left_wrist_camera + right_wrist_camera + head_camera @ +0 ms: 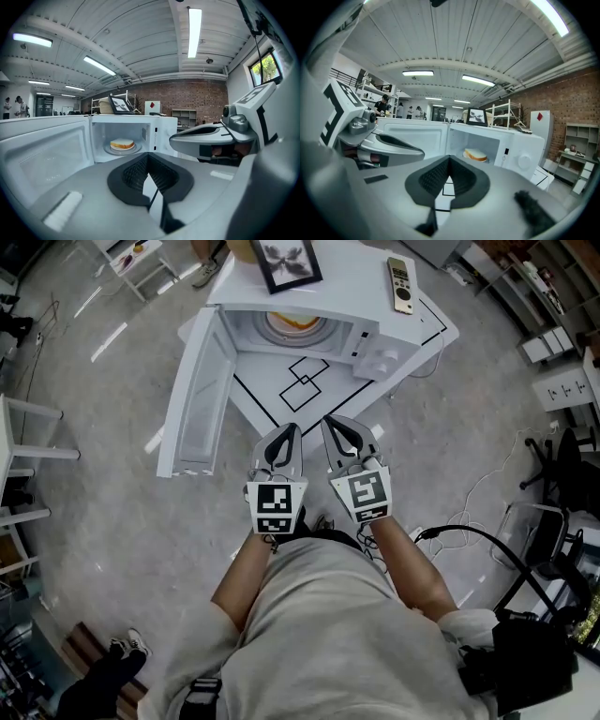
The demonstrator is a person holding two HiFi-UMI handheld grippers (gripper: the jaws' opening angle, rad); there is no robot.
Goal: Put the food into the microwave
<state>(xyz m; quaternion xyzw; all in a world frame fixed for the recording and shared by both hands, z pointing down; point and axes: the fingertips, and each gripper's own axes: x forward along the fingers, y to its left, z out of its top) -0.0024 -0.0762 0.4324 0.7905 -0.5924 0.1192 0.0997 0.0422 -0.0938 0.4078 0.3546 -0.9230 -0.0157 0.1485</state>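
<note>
Grey floor fills the head view, and on it stands a white table [281, 399] marked with black lines, bearing a white microwave [375, 343]. Its door [197, 399] hangs wide open to the left. Inside, the food [298, 326], a sandwich, sits on the turntable plate. A framed picture [286, 261] and a remote [400, 284] lie on the microwave's top. Nearer the person, the left gripper [292, 432] and the right gripper [330, 423] float side by side, just short of the table's edge and both pointing at the oven.

Over to the left gripper view: its jaws are pressed together with nothing between them. Beyond the tips the oven cavity gapes, the sandwich [122, 144] resting well inside on the plate [123, 150]. The right gripper shows close by at the right.

Now the right gripper view: these jaws are also closed tight and empty. The sandwich [475, 154] shows inside the lit cavity beyond them, the open door to its left, and a brick wall [581, 103] at the right.
</note>
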